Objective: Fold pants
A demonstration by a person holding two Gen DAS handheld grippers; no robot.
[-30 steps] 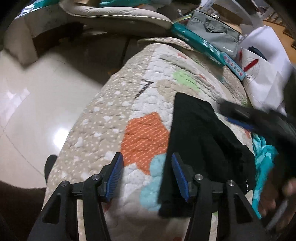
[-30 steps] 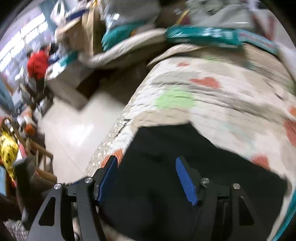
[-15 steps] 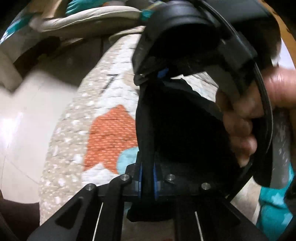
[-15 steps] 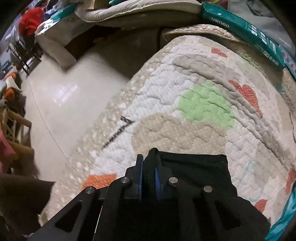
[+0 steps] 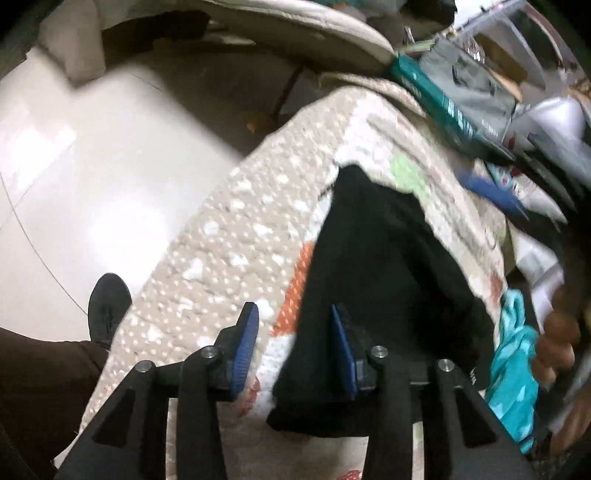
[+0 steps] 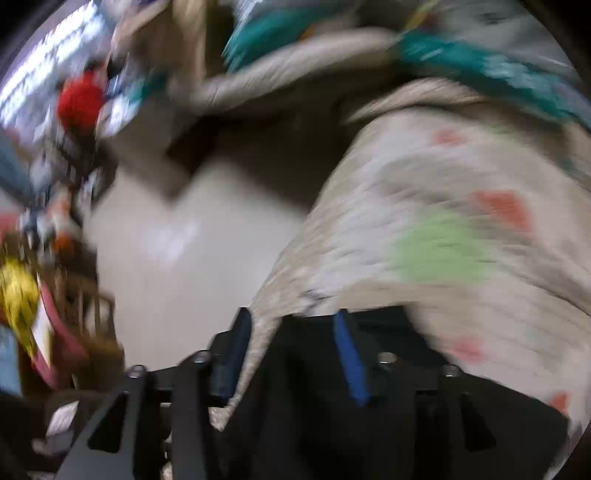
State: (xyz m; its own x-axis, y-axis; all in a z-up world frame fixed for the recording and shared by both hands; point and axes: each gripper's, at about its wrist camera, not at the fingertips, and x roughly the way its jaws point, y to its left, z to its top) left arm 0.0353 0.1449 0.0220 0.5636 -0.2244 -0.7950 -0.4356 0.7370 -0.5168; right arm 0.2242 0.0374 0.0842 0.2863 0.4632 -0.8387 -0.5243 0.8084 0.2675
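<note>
floor [image 5: 92, 192]: glossy pale tile, light glare | quilt [image 5: 236, 236]: beige, coloured patches | cushion [image 5: 295, 29]: beige, behind | clutter: right, blurred

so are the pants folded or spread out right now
Folded: the pants lie as a narrow, compact dark strip on the quilt, with no separate legs showing. Both hand-held grippers are open and off them.

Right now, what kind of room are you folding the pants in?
Probably a cluttered room at home, maybe a bedroom. The black pants lie on a patchwork quilt, a shiny tiled floor runs beside it, and bags and boxes are piled behind.
</note>
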